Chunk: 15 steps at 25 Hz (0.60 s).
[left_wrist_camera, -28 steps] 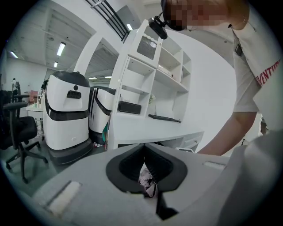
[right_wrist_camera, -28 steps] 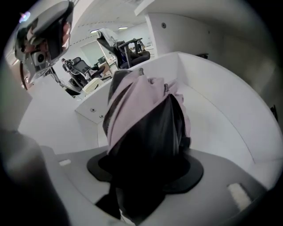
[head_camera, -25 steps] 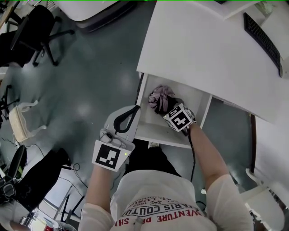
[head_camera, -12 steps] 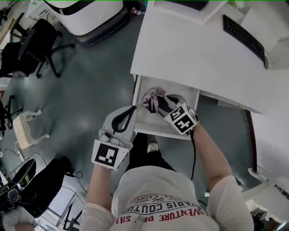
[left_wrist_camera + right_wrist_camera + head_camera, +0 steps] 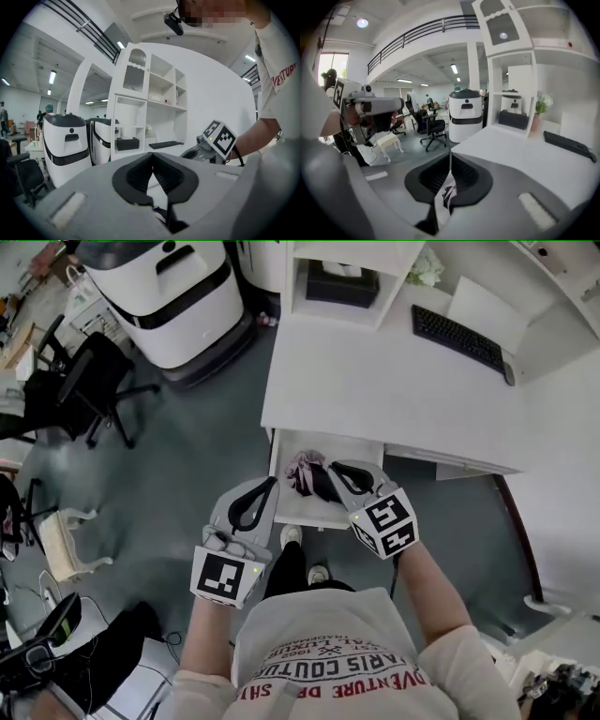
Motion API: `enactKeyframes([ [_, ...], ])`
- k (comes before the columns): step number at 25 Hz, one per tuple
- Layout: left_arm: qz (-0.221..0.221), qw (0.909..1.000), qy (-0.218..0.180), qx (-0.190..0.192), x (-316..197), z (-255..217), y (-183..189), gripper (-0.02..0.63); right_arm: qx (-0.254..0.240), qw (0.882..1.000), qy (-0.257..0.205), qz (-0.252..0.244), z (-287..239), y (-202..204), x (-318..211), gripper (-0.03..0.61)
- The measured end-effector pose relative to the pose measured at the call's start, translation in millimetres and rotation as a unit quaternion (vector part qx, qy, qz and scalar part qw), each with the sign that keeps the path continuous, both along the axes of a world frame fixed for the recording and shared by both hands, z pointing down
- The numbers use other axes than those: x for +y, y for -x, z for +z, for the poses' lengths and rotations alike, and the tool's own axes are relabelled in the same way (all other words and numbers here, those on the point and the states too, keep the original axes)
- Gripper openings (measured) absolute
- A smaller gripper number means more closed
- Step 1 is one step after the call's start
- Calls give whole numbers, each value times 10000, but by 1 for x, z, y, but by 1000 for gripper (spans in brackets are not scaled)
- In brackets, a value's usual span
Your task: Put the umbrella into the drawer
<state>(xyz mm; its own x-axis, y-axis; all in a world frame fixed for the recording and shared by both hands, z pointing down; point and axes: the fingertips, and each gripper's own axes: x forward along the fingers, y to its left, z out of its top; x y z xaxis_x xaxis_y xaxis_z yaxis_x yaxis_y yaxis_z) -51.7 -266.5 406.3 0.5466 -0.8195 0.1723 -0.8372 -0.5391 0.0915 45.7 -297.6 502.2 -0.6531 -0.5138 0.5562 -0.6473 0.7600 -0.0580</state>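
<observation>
Lifted up and clear of the drawer (image 5: 302, 512), the right gripper (image 5: 332, 466) is closing on nothing, and the left gripper (image 5: 273, 481) sits pinched together, empty. The umbrella (image 5: 307, 474) lies inside the open drawer; only pushing it shut seems left.

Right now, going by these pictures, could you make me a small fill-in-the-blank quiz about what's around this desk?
1. The crumpled, folded ___ lies inside the drawer.
2. The drawer under the white desk stands ___.
3. A black ___ for typing lies on the white desk, towards its far right.

Missing words: umbrella; open; keyboard.
</observation>
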Motion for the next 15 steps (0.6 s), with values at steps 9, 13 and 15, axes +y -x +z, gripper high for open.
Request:
enactKeyframes([
  [9,164,9988,-373,-258,15,-65,-5,5,-917,9863,-1208,656,-137,-31,18,0],
  [13,68,9986,-504,-164,19,-85,4,5,-1069,9766,-1678,819,-169,-43,30,0],
  [15,33,9984,-558,-130,21,-98,6,5,-1118,9722,-1863,876,-180,-47,34,0],
])
